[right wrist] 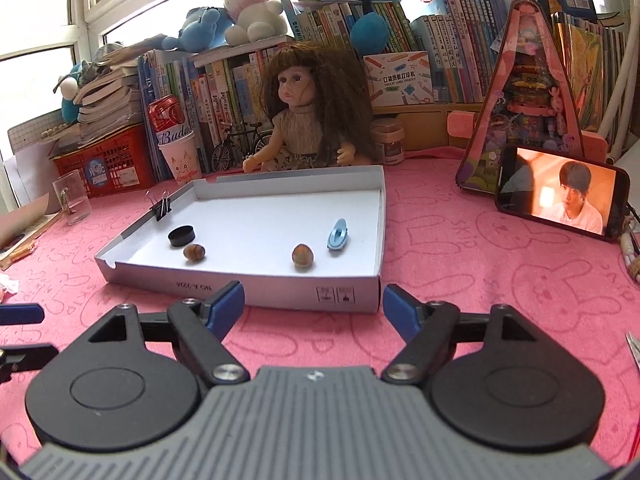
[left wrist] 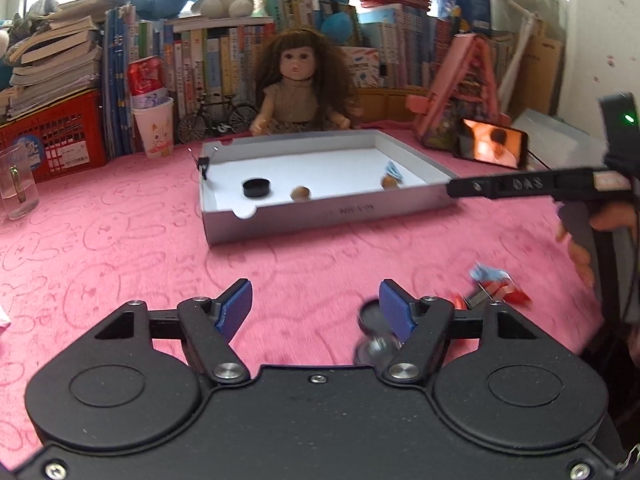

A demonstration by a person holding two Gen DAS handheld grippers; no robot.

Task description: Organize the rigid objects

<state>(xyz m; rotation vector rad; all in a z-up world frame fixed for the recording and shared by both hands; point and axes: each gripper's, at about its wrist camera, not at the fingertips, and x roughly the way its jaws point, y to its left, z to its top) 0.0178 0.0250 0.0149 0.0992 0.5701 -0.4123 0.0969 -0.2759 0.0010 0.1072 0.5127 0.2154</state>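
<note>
Left wrist view: left gripper (left wrist: 316, 300) jaws apart, empty; a blurred round object (left wrist: 376, 334) sits half hidden behind its right finger, unidentifiable. Right wrist view: right gripper (right wrist: 314, 300) jaws apart, empty, before the box lid (right wrist: 240, 290) on the pink-clothed desk (right wrist: 460, 280); inside lie a black cap (right wrist: 182, 236), two nuts (right wrist: 303, 256) and a blue clip (right wrist: 338, 234). Bookshelves (right wrist: 400, 28) behind.

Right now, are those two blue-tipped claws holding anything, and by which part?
Nothing is held. The left gripper and the right gripper both stand with open jaws above the pink tablecloth.
</note>
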